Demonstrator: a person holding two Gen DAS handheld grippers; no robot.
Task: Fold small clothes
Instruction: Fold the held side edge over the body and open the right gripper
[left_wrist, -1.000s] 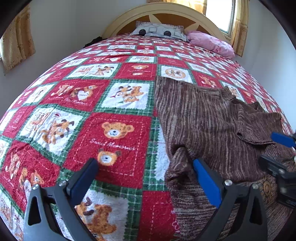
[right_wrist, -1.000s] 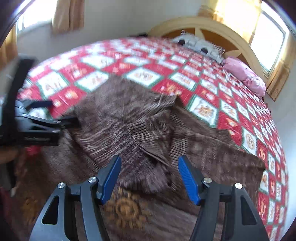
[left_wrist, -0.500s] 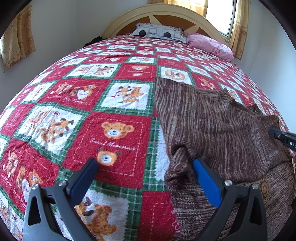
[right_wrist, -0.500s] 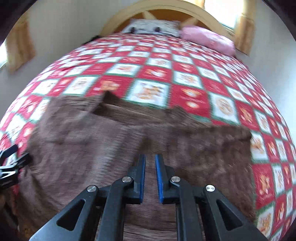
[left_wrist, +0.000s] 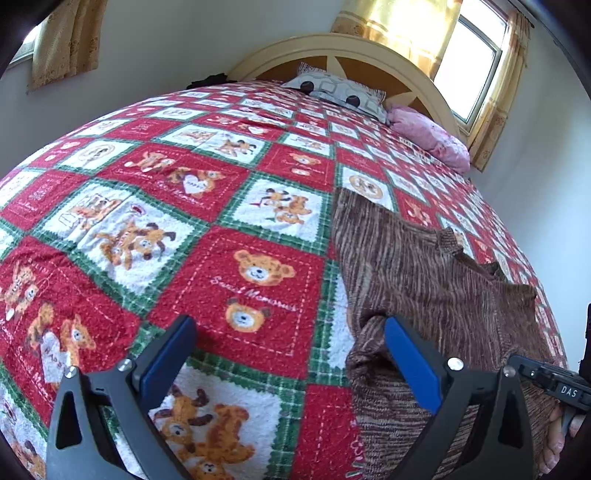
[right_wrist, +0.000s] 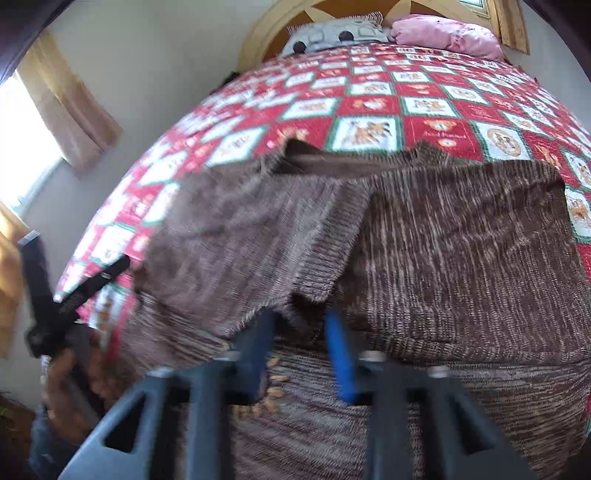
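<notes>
Both grippers work the brown sweater (right_wrist: 443, 258): my right gripper (right_wrist: 299, 347) is opening, cloth between its jaws. My left gripper (left_wrist: 291, 354) stands apart, empty. One sleeve (right_wrist: 251, 240) lies folded in; the rest remains.

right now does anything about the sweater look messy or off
Yes. The brown sweater is not flat: one sleeve lies folded across its front at a slant, and its near edge bunches up beside the left gripper. No damage shows.
</notes>
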